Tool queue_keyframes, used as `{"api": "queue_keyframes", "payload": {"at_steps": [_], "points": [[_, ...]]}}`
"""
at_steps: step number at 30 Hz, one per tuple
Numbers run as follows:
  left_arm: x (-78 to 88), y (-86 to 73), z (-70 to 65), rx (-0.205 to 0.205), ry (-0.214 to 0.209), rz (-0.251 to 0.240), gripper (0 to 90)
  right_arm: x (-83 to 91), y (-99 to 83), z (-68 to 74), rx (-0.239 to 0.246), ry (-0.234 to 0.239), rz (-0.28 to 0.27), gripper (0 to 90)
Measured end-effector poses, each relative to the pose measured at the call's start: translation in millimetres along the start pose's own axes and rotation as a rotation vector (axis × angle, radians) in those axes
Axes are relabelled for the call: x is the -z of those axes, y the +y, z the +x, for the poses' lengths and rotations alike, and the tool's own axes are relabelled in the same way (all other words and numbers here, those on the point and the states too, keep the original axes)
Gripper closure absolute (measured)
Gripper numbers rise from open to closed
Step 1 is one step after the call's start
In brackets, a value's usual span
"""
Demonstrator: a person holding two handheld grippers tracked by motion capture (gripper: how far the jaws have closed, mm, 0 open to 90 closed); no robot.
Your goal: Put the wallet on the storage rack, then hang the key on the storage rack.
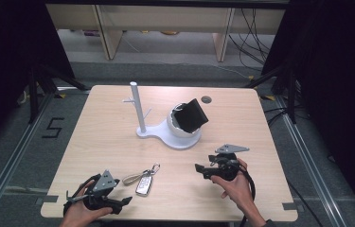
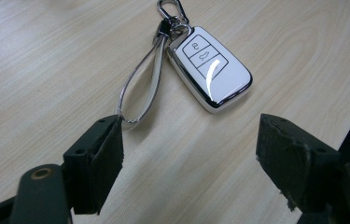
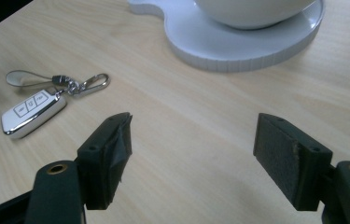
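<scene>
While the car key (image 2: 210, 67) lies flat on the counter (image 1: 109, 137) near its front edge, buttons upward, it sits just ahead of the left claw (image 1: 127, 200) and well to the side of the right claw (image 1: 198, 167). Its strap loop (image 2: 140, 86) trails back toward the left claw, and in the left gripper view the end of the loop lies just beside the tip of one black jaw; whether it touches cannot be told. A metal clip (image 2: 170, 9) extends from the key's far end. The left claw is released, jaws spread wide with the key ahead of the gap, a stance that suits an approach to the strap or the key body. The right claw is likewise released, holding nothing, and hovers over bare wood facing the key from the other side. Farther back stands a white stand (image 1: 165, 135) with an upright post (image 1: 137, 106) bearing short pegs, probably meant for hanging a looped thing. A white bowl (image 1: 181, 126) on the same base holds a dark wallet-like object (image 1: 191, 115) tilted against its rim. The key's three buttons carry small icons, a padlock among them; no brand name is legible. A "5" (image 1: 53, 127) is marked on the floor to the left.
</scene>
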State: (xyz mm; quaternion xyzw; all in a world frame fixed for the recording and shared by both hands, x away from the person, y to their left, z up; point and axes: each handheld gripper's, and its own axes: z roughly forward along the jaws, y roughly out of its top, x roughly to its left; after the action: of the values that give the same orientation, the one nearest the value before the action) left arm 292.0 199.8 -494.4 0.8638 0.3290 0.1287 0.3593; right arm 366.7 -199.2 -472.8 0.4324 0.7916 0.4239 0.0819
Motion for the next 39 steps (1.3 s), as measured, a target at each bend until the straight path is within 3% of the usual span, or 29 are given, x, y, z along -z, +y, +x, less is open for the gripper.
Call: {"api": "queue_keyframes", "payload": {"at_steps": [2, 3, 7, 8, 9, 10, 11, 13, 14, 16, 18, 19, 21, 22, 24, 26, 27, 28, 31, 39], "points": [[-0.2, -0.2, -0.2, 0.003, -0.001, -0.002, 23.0, -0.3, -4.6, 5.2, -0.037, 0.006, 0.007, 28.7], [-0.2, -0.4, -0.6, 0.005, -0.001, -0.003, 23.0, 0.2, -6.7, 4.0, -0.002, 0.006, 0.015, 28.7], [0.2, -3.6, -1.4, 0.012, -0.008, -0.012, 23.0, 1.1, -16.1, 10.8, 0.013, 0.016, 0.048, 28.0], [1.8, -3.8, -0.2, -0.001, 0.002, 0.008, 23.0, 0.4, -18.4, 12.5, 0.015, 0.037, 0.056, 27.9], [1.8, -4.1, -0.9, 0.015, 0.004, 0.003, 23.0, 2.0, -19.9, 16.7, -0.012, 0.025, 0.077, 27.7], [2.8, -3.5, -0.5, 0.006, -0.002, -0.002, 23.0, 0.3, -20.7, 14.4, 0.023, 0.039, 0.058, 27.6], [2.7, -2.9, -1.2, 0.019, 0.004, -0.015, 22.9, 1.3, -22.0, 18.3, -0.009, 0.045, 0.078, 27.6], [3.5, -0.6, -0.4, 0.019, 0.012, -0.018, 22.8, 1.7, -23.5, 17.5, 0.016, 0.039, 0.075, 27.5], [4.0, 0.6, -0.4, 0.017, 0.010, -0.019, 22.6, 2.2, -24.5, 19.6, -0.016, 0.055, 0.085, 27.5], [4.8, 3.2, -0.4, 0.010, 0.008, -0.018, 22.5, 3.2, -25.8, 17.8, -0.001, 0.042, 0.079, 27.4], [4.9, 6.6, -0.6, 0.001, 0.004, -0.027, 22.1, 5.5, -28.7, 20.7, -0.031, 0.054, 0.088, 27.4], [4.5, 8.9, -0.5, -0.007, 0.013, -0.024, 21.8, 6.6, -29.8, 19.8, 0.005, 0.038, 0.083, 27.4], [3.8, 12.8, -2.1, -0.009, 0.012, -0.037, 21.4, 8.0, -33.0, 25.1, -0.017, 0.052, 0.106, 27.3], [3.9, 14.6, -2.1, -0.014, 0.018, -0.032, 21.2, 8.6, -34.3, 25.3, 0.008, 0.034, 0.094, 27.2], [2.7, 19.2, -3.8, -0.014, 0.006, -0.044, 21.0, 9.4, -36.1, 25.5, 0.032, 0.050, 0.095, 27.1], [0.7, 23.7, -4.7, -0.016, 0.010, -0.048, 20.9, 11.0, -38.5, 28.5, 0.037, 0.037, 0.096, 27.0], [-0.7, 26.2, -4.4, -0.023, 0.003, -0.047, 20.9, 10.5, -39.8, 29.4, 0.041, 0.054, 0.093, 26.9], [-2.7, 29.9, -3.1, -0.034, 0.004, -0.032, 20.9, 11.3, -40.8, 30.9, 0.038, 0.050, 0.109, 26.8], [-12.6, 38.6, -1.8, -0.019, -0.015, -0.029, 21.0, 11.2, -43.2, 32.2, 0.051, 0.060, 0.113, 26.8], [-43.4, 74.7, 8.9, -0.040, -0.019, 0.066, 29.3, 11.2, -43.2, 31.7, 0.057, 0.058, 0.113, 26.8]]}}
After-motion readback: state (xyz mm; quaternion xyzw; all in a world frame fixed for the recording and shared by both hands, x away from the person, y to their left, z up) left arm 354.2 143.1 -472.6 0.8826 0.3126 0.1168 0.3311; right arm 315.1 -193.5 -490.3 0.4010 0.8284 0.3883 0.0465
